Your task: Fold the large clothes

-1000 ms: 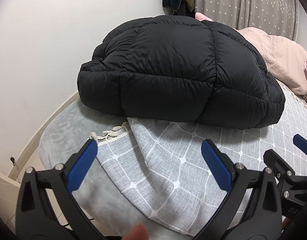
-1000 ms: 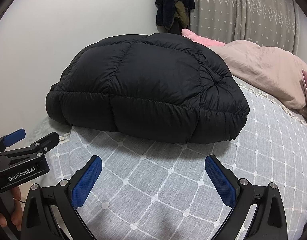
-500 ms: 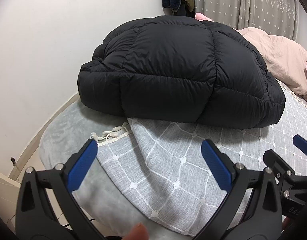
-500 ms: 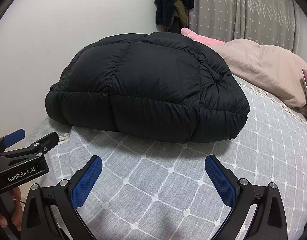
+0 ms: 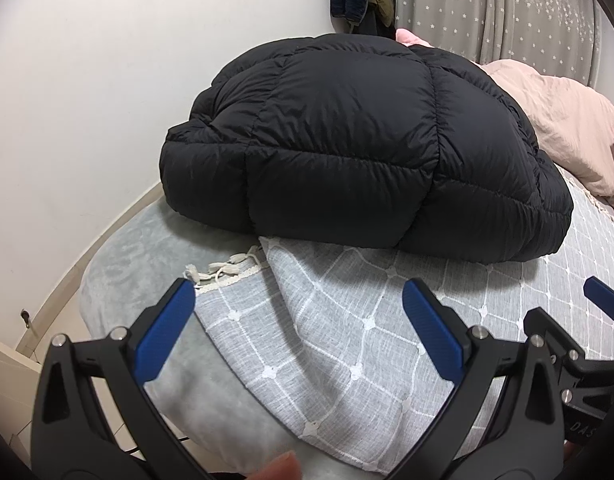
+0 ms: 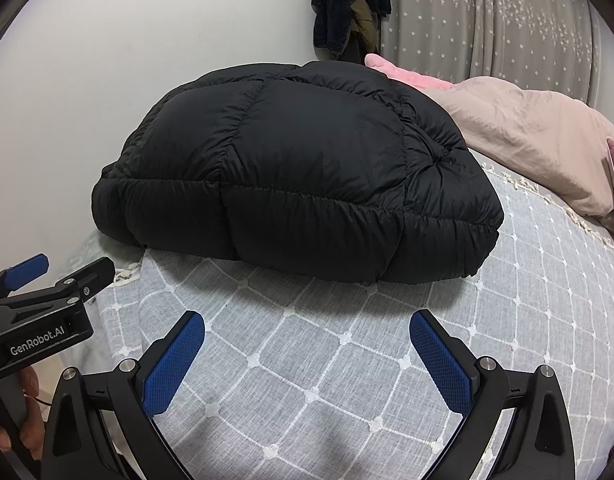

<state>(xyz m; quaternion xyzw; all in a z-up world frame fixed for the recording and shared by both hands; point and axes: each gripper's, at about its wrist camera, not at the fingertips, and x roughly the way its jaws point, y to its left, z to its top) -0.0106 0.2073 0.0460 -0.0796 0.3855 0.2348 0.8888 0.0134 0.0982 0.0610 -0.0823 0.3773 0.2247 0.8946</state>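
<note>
Folded black puffer jacket (image 5: 347, 152) on bed (image 5: 367, 320)

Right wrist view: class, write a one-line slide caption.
Folded black puffer jacket on a grey checked bedspread, both open grippers, right and left, short of it.

Jacket (image 6: 299, 168) on bedspread (image 6: 347, 360); quilt (image 6: 539, 132) behind
</note>
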